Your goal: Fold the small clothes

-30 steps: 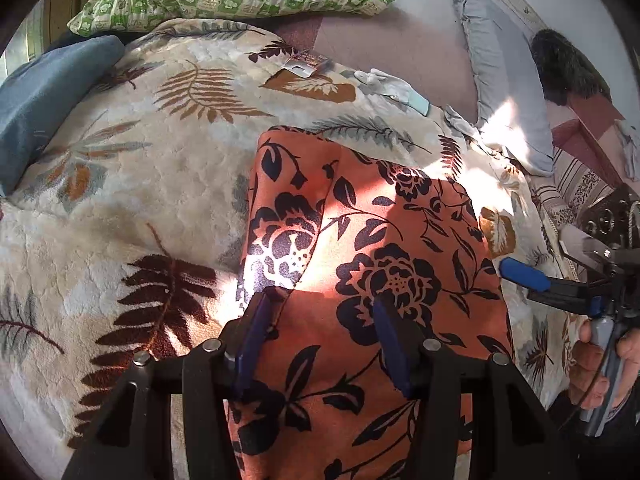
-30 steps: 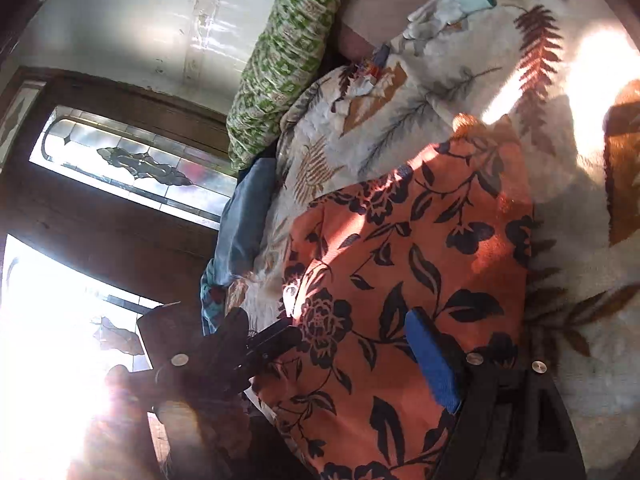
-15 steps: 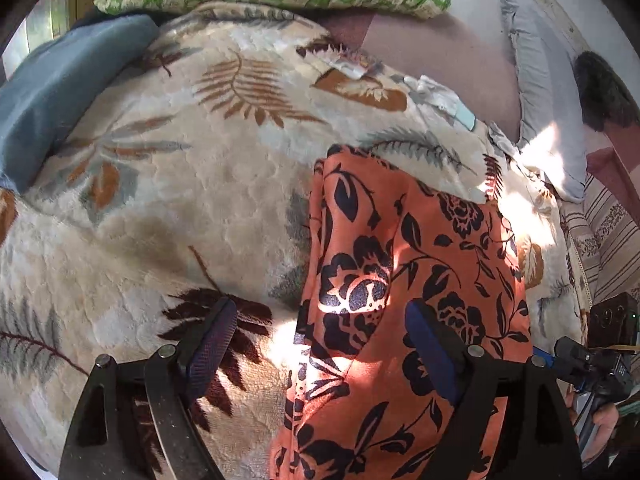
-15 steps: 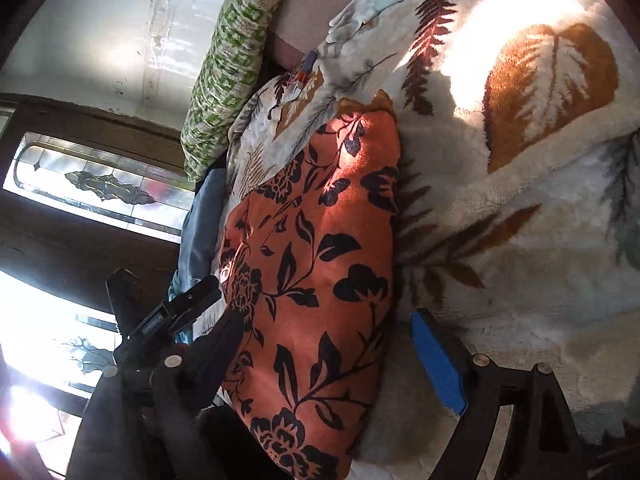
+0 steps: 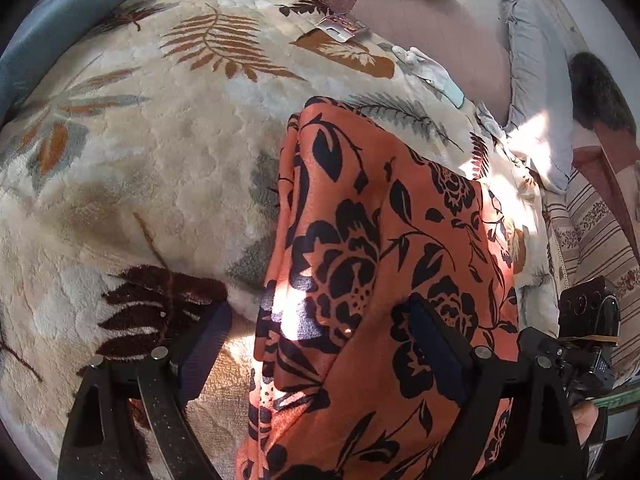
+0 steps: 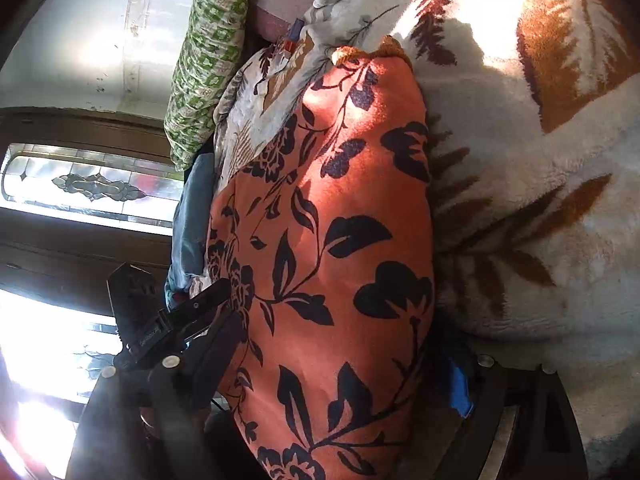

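Observation:
An orange garment with a black flower print (image 5: pixel 384 240) lies folded into a long strip on a cream leaf-patterned blanket (image 5: pixel 152 168). My left gripper (image 5: pixel 320 340) hovers over the strip's near left edge. Its jaws are opening, with cloth lying between them, and neither pad presses on it. In the right wrist view the garment (image 6: pixel 340 220) runs away from the camera. My right gripper (image 6: pixel 336 368) stands wide open astride its near end, one finger (image 6: pixel 458 388) at the blanket side. The left gripper (image 6: pixel 172 320) shows at that view's left.
A green patterned pillow (image 6: pixel 208 52) and a blue cushion (image 5: pixel 52 28) lie at the blanket's far side. A grey pillow (image 5: pixel 532 92) and a white glove with a teal cuff (image 5: pixel 430 70) sit far right. A bright window (image 6: pixel 88 188) is behind.
My left gripper's jaws went from closed on the garment's edge to wide apart and let it go. My right gripper sank closer over the garment's end and rolled.

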{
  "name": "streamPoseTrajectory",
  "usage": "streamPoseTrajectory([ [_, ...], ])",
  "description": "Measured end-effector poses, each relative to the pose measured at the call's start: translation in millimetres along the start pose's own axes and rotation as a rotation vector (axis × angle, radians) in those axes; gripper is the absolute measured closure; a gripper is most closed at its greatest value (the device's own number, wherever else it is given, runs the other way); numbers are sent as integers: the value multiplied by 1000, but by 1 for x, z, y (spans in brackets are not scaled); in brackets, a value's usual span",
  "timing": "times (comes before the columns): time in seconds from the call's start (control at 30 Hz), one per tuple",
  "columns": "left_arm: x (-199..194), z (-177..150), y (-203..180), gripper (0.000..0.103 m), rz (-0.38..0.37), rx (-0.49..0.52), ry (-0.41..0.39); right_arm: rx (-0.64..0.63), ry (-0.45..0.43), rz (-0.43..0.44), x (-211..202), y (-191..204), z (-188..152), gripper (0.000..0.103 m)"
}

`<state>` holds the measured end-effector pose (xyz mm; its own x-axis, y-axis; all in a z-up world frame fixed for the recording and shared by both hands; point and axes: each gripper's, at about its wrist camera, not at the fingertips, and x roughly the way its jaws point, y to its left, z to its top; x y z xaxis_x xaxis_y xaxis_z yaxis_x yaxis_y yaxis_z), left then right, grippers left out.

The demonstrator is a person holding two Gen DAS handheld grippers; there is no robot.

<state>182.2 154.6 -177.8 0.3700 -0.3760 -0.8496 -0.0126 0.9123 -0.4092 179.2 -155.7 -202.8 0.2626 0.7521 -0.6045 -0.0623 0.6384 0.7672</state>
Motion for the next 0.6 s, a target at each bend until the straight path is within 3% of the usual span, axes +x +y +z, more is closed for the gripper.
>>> streamPoseTrajectory([
  [0.07, 1, 1, -1, 46, -31, 4, 20, -61, 7, -84, 7, 11, 0, 38],
  [0.13, -3, 0, -12, 70, 4, 32, 10, -111, 21, -167, 11, 20, -1, 61],
  [0.23, -14, -6, -36, 76, 127, 109, -46, -208, 3, -237, 3, 45, -5, 69],
  [0.3, -27, -10, -53, 77, 156, 155, -89, -268, -20, -256, -6, 64, -9, 71],
  [0.6, -105, -19, -154, 77, 57, 248, -270, -407, -200, -247, -128, 110, -21, 71],
])
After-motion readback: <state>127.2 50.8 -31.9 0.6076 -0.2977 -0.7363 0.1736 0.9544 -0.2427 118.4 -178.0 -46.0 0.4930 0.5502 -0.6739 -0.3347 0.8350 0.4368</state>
